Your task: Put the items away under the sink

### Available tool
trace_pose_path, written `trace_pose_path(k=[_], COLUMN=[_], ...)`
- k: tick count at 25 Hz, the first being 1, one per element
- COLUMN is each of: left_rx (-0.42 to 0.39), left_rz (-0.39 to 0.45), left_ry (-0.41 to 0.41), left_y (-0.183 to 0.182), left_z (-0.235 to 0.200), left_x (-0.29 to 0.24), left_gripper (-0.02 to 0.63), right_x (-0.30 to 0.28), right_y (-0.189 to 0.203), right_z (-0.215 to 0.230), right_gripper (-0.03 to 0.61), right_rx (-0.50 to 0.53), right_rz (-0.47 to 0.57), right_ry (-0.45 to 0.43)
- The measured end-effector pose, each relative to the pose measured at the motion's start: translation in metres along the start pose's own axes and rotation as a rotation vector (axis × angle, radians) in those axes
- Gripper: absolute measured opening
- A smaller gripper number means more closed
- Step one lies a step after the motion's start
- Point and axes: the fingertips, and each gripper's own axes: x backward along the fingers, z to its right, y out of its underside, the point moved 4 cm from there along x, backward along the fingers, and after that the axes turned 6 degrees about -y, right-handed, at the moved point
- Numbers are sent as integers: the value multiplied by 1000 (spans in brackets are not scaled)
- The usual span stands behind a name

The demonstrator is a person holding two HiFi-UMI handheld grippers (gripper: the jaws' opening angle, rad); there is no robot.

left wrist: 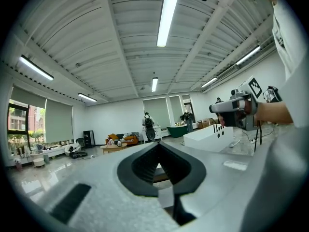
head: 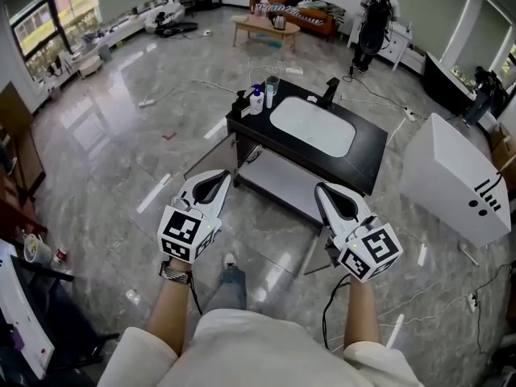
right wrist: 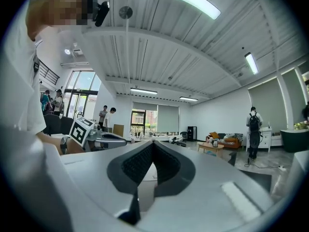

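Observation:
A sink unit with a black counter [head: 372,158] and a white basin [head: 312,126] stands ahead of me on the floor. Several bottles [head: 256,99] and a blue-grey cup [head: 272,89] sit on the counter's far left corner, next to a black faucet [head: 329,92]. Below the counter is an open grey shelf [head: 280,180]. My left gripper [head: 219,176] [left wrist: 157,146] and right gripper [head: 320,188] [right wrist: 153,143] are held side by side in front of the unit, short of it. Both are shut with nothing between their tips.
A large white box [head: 451,176] stands to the right of the sink unit. Cables run across the glossy floor [head: 161,127]. At the back are a wooden coffee table [head: 266,26], a sofa [head: 294,10] and a person [head: 372,18]. A dark chair [head: 48,313] is at my left.

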Motion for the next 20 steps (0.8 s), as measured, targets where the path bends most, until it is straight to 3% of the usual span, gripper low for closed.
trace_pose_path(k=[14, 20], left_rx=[-19, 1], left_rz=[1, -9], left_ry=[35, 55], left_y=[-4, 11], left_z=[-126, -170], left_x=[-136, -175], left_gripper=[0, 0], right_x=[-143, -187], right_y=[-9, 4], right_z=[114, 140], right_gripper=[8, 8], right_rx=[-15, -42], right_rz=[-3, -15], right_ry=[69, 101])
